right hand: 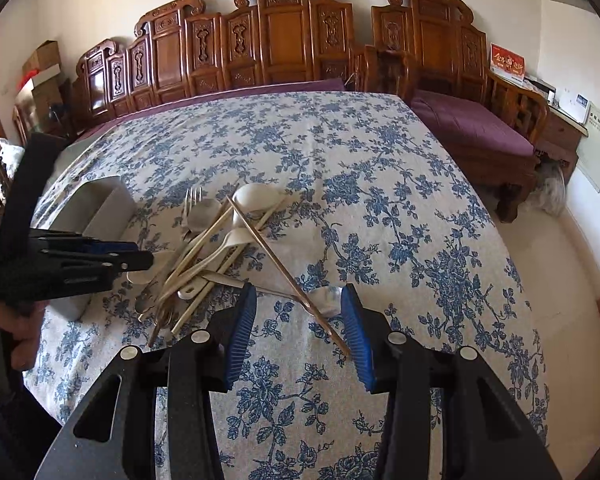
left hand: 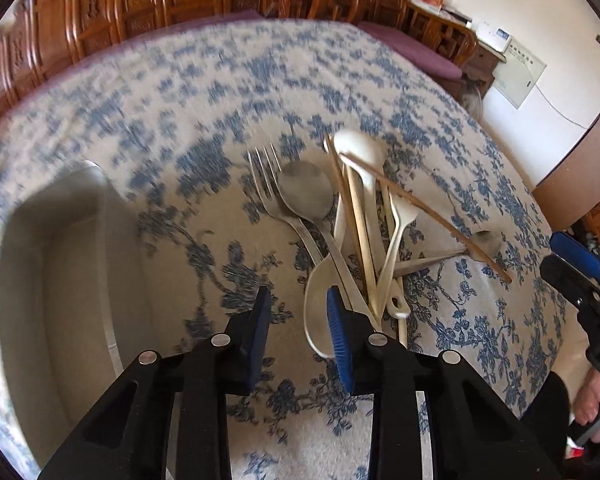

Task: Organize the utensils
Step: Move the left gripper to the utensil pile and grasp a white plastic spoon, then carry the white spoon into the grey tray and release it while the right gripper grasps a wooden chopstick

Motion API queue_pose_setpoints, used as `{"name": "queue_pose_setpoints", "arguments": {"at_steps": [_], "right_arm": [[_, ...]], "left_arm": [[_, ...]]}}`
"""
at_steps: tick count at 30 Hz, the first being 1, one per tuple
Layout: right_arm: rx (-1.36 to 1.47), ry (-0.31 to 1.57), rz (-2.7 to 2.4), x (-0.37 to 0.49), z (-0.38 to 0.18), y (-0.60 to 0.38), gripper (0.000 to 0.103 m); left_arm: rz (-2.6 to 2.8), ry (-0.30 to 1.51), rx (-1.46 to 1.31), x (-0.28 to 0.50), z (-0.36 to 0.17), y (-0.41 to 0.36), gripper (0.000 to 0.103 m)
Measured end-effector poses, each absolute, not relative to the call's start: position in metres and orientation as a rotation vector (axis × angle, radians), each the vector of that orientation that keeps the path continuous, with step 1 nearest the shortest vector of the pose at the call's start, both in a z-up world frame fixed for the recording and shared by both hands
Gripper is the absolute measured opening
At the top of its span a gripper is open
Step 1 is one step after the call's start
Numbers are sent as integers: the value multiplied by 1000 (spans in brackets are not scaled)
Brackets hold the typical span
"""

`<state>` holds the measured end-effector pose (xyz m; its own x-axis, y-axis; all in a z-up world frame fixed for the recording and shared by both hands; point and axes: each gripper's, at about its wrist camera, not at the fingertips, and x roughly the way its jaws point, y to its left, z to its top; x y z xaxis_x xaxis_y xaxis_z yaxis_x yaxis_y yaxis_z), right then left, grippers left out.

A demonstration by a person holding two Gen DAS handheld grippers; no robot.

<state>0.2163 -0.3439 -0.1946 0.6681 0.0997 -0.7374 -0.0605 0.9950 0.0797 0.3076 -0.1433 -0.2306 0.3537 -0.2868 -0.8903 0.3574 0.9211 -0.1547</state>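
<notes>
Carved wooden panels [right hand: 284,40] lined the far wall, with a purple-cushioned bench [right hand: 472,128] at the right and white walls beyond. Cardboard boxes [right hand: 44,64] sat in the far left corner. Most of both views was taken up by a table under a white cloth [right hand: 380,208] printed with blue flowers.

On that cloth, left of centre, lay the utensil pile [right hand: 216,248]: a metal fork [left hand: 268,188] and metal spoon [left hand: 306,192] side by side, white plastic spoons [left hand: 360,152] crossed over them, pale chopsticks among these, and 1 brown chopstick [right hand: 288,276] slanting out to the near right. A smaller metal spoon [right hand: 328,296] lay under that chopstick's near end. Just left of the pile stood a grey tray [left hand: 60,264], its inside blurred.

Left gripper [left hand: 300,320] hung over the pile's near end, its jaws narrow with only cloth between them; 1 blue pad overlapped a white spoon, though contact could not be told. Right gripper [right hand: 300,320] hovered with jaws moderately apart, the brown chopstick's near end and the small spoon lying between the pads, neither pressed.
</notes>
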Motion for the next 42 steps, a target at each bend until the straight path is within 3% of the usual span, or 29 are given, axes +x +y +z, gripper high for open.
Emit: {"name": "queue_pose_setpoints", "arguments": {"at_steps": [5,8,19,35,42], "right_arm": [[38,831,95,217,-195,-343,46],[17,831,98,217,-196,-339,46],[9,863,83,222,-208,-348,46],[-3,870,120,223,-214,-345,46],[21,886,183,242,-219,-342,44]], "left_arm": [[-436,1159,-14,314,-233,-137,4],[-426,1131,16,307,-224,-137,2],[-367,973,200,268,-169,-138,2],[-375,829,155,229,-106,-125,2],[-330,825,143,229,-109,-98,2]]}}
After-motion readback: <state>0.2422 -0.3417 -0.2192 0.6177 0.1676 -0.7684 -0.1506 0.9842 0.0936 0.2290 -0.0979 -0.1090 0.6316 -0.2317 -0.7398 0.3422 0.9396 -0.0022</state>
